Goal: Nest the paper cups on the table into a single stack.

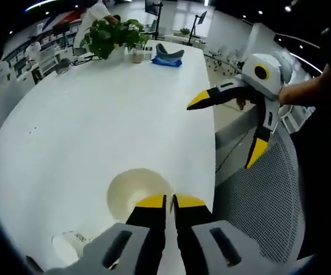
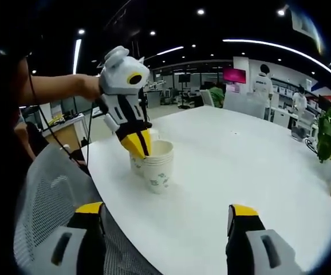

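White paper cups stand near the table's edge. In the left gripper view one open cup (image 1: 132,192) sits right in front of my left gripper (image 1: 169,200), whose jaws are shut at its near rim. A second cup with print (image 1: 68,245) is at the lower left. In the right gripper view a nested stack of cups (image 2: 160,169) stands with another cup (image 2: 134,164) just behind, and the left gripper (image 2: 138,146) points down onto their rims. My right gripper (image 2: 166,209) is open and holds nothing, well short of the cups. It also hangs open off the table's side (image 1: 228,126).
The white table (image 1: 97,114) is long and curved. A potted plant (image 1: 111,35) and a blue-grey object (image 1: 168,56) stand at its far end. A grey mesh chair (image 1: 257,200) sits beside the table edge near the cups. People stand far off (image 2: 263,80).
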A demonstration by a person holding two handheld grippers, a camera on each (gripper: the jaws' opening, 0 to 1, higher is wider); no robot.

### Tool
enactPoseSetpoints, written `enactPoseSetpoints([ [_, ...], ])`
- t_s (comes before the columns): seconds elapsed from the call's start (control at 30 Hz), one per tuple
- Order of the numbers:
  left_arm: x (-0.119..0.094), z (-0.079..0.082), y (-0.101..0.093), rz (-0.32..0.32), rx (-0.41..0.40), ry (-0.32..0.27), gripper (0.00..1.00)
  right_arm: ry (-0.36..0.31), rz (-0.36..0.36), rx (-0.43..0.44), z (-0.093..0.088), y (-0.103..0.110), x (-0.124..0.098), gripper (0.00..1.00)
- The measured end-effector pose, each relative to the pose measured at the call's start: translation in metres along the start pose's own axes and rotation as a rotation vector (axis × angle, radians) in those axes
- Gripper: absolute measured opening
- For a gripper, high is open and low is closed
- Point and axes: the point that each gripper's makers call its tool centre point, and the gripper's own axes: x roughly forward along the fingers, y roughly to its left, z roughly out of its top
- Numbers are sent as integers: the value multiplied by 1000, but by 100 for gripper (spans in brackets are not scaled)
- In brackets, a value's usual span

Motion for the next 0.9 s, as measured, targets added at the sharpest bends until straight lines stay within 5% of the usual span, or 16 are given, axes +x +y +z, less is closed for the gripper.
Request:
enactPoseSetpoints([
  [0.27, -21, 5, 11, 91, 20, -54, 23, -1, -2, -1, 0, 0, -1, 89],
  [0.57, -43, -7, 19, 168, -15, -77, 30, -2, -2, -1, 1, 0, -1, 89],
  [0.9, -54, -36, 37, 238, -64, -62, 33, -3, 0, -1, 0, -1, 0, 89],
])
